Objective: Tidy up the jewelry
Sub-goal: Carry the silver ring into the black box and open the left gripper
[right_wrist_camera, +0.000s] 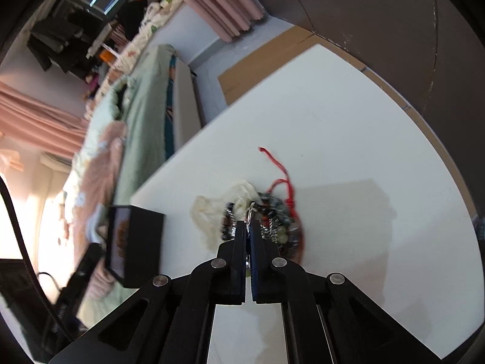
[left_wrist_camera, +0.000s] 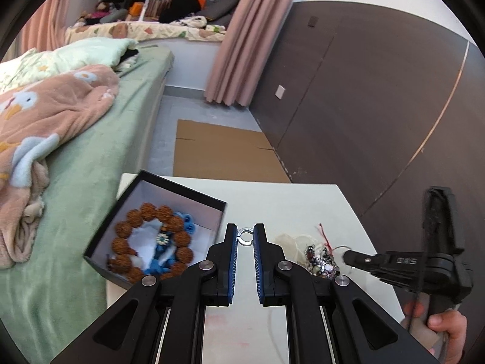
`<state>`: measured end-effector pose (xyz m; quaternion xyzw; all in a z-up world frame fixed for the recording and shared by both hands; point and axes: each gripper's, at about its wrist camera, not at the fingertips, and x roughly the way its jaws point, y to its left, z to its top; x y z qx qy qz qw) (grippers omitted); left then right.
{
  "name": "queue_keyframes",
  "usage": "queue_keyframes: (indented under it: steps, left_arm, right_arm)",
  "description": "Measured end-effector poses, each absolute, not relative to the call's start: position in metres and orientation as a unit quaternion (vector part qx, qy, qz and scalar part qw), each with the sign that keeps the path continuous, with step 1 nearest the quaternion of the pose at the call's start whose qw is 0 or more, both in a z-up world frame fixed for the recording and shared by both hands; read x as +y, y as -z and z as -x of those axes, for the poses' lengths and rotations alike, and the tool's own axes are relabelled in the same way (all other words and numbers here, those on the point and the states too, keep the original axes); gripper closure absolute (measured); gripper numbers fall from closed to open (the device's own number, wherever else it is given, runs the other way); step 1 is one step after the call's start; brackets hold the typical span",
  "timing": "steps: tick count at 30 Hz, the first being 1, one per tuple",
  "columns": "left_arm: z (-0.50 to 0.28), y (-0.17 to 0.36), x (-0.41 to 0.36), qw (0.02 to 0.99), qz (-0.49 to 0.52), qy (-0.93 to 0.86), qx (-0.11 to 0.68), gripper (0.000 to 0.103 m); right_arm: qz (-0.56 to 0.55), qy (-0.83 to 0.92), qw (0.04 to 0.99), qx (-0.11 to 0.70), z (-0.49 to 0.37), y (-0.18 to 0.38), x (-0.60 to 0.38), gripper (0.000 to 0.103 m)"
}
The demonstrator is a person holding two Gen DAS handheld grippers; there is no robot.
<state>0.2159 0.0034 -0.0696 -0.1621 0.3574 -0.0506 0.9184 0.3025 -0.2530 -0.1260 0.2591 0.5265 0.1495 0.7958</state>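
My left gripper [left_wrist_camera: 245, 233] is shut on a small clear ring [left_wrist_camera: 245, 237], held above the white table [left_wrist_camera: 272, 200] just right of a black box [left_wrist_camera: 169, 186]. The box holds a brown bead bracelet [left_wrist_camera: 133, 233] and a blue piece [left_wrist_camera: 186, 223]. A pile of jewelry [left_wrist_camera: 321, 257] with a red cord and a pale cloth lies to the right. In the right wrist view my right gripper [right_wrist_camera: 249, 224] is shut on a piece from that jewelry pile [right_wrist_camera: 279, 221]. The box also shows in the right wrist view [right_wrist_camera: 145, 236].
A bed with a green sheet [left_wrist_camera: 91, 166] and a pink blanket [left_wrist_camera: 45, 115] runs along the table's left side. Flat cardboard [left_wrist_camera: 224, 151] lies on the floor beyond the table. A dark wardrobe wall [left_wrist_camera: 379, 106] stands to the right.
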Motion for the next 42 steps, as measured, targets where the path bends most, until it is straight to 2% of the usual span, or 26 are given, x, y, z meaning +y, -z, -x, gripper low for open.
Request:
queue_keyframes:
  steps: [14, 17, 19, 20, 21, 22, 42]
  left_arm:
    - [-0.215, 0.074, 0.046, 0.908, 0.216, 0.005, 0.360, 0.092]
    - [-0.217, 0.075, 0.052, 0.901, 0.232, 0.003, 0.367, 0.088]
    - [-0.219, 0.077, 0.056, 0.894, 0.244, 0.004, 0.375, 0.071]
    - [-0.218, 0.079, 0.058, 0.890, 0.256, 0.005, 0.377, 0.049]
    - [-0.219, 0.079, 0.060, 0.889, 0.262, 0.006, 0.375, 0.035]
    - [-0.217, 0.078, 0.061, 0.889, 0.269, 0.006, 0.371, 0.032]
    - [-0.197, 0.060, 0.090, 0.894, 0.284, -0.016, 0.345, 0.028]
  right_arm:
    - [-0.300, -0.216, 0.829, 0.420, -0.277, 0.064, -0.248, 0.099]
    - [-0.303, -0.229, 0.827, 0.414, -0.275, 0.061, -0.242, 0.099]
    - [-0.303, -0.235, 0.826, 0.413, -0.274, 0.059, -0.237, 0.099]
    - [-0.303, -0.241, 0.826, 0.410, -0.273, 0.059, -0.233, 0.099]
    - [-0.302, -0.244, 0.826, 0.409, -0.272, 0.058, -0.230, 0.099]
    - [-0.301, -0.247, 0.827, 0.407, -0.271, 0.057, -0.226, 0.099]
    - [-0.285, -0.327, 0.807, 0.401, -0.268, 0.060, -0.157, 0.099]
